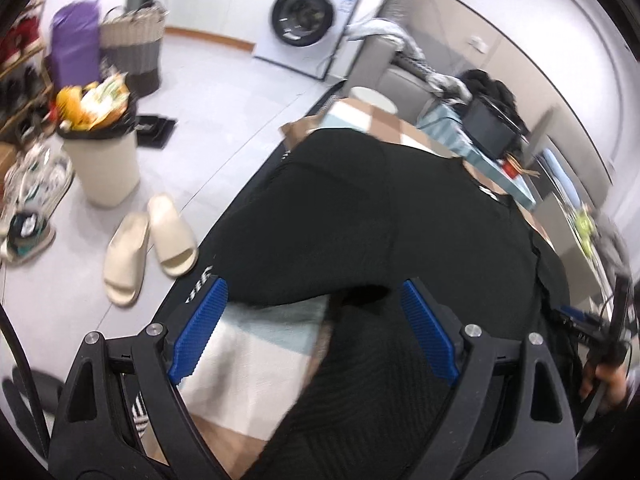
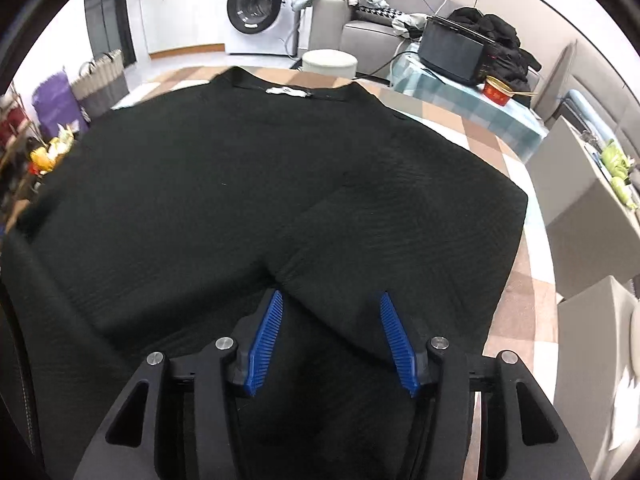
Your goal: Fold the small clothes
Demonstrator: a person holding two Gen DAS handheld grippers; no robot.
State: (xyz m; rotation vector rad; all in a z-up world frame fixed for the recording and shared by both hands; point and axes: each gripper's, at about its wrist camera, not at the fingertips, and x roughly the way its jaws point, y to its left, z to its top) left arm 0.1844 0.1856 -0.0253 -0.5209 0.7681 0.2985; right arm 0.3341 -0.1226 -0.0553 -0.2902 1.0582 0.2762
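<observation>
A black ribbed garment (image 2: 240, 184) lies spread on the checked tablecloth (image 2: 516, 304), its collar with a white label (image 2: 286, 91) at the far side. A folded-over flap runs toward me in the right wrist view. My right gripper (image 2: 330, 300) is open, its blue pads on either side of the flap's near edge, just above the cloth. In the left wrist view the same garment (image 1: 380, 220) covers the table; my left gripper (image 1: 312, 300) is open over its near hem, with the tablecloth (image 1: 256, 344) showing between the pads. The right gripper (image 1: 600, 336) shows at the far right there.
A full waste bin (image 1: 102, 152), beige slippers (image 1: 148, 248) and shoes lie on the floor to the left. A washing machine (image 2: 256, 8), a white stool (image 2: 329, 62), a sofa and a side table with a black oven (image 2: 452, 50) stand beyond the table.
</observation>
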